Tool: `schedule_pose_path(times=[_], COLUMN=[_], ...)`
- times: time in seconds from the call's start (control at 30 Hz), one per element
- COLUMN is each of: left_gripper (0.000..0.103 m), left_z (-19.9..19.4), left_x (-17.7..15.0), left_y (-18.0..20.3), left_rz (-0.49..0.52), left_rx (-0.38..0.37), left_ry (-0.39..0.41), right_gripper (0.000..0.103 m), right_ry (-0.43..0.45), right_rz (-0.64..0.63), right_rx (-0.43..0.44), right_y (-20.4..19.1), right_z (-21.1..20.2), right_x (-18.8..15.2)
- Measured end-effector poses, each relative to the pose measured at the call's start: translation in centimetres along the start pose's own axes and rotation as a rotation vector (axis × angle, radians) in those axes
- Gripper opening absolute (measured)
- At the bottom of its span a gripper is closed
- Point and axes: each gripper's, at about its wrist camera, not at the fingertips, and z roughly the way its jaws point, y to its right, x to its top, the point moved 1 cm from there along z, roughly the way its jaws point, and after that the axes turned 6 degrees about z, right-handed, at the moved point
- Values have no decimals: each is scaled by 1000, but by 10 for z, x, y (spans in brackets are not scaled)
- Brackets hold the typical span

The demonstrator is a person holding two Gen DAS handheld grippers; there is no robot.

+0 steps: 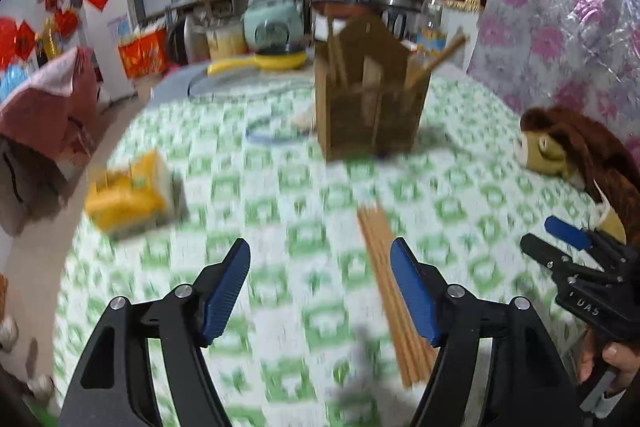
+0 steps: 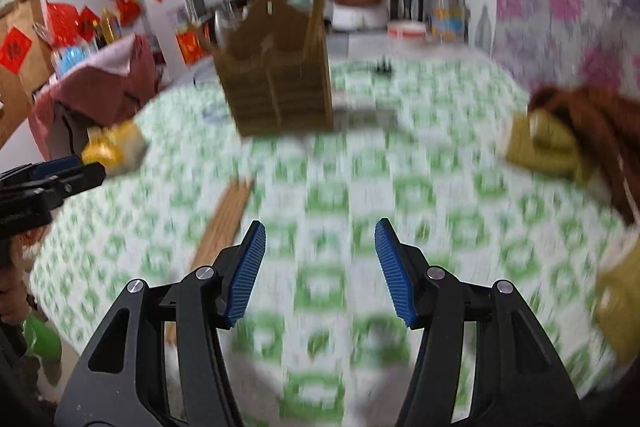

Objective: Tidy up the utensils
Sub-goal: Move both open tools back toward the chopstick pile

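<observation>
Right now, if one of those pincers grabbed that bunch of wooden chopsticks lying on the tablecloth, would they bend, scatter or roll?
The chopsticks look like thin, straight wooden sticks, so probably stiff and light. They lie loose, side by side, with nothing visibly binding them, so a pinch may lift some and scatter the rest. Being slender, strays may roll a little on the tablecloth.

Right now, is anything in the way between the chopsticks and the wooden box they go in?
Nothing visible is. The chopsticks lie flat on the green tablecloth, and only bare cloth stretches from them up to the wooden box. The yellow packet sits off to the side.
</observation>
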Motion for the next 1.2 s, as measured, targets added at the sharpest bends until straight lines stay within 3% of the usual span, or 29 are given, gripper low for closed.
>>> schedule_pose_path(times=[0.23,0.43,1.2], left_gripper=[76,76,76], left_z=[18,22,42], left_x=[-64,-96,-89], left_y=[5,22,44], left_rz=[-46,17,28], left_rx=[-37,-49,-64], left_ry=[-105,-152,-196], right_gripper=[64,69,73], right_ry=[-99,-110,-101], right_rz=[-56,-83,-107], right_rx=[-6,5,-26], right_y=[-17,-31,-25], right_z=[5,2,3], right_x=[-56,-67,-73])
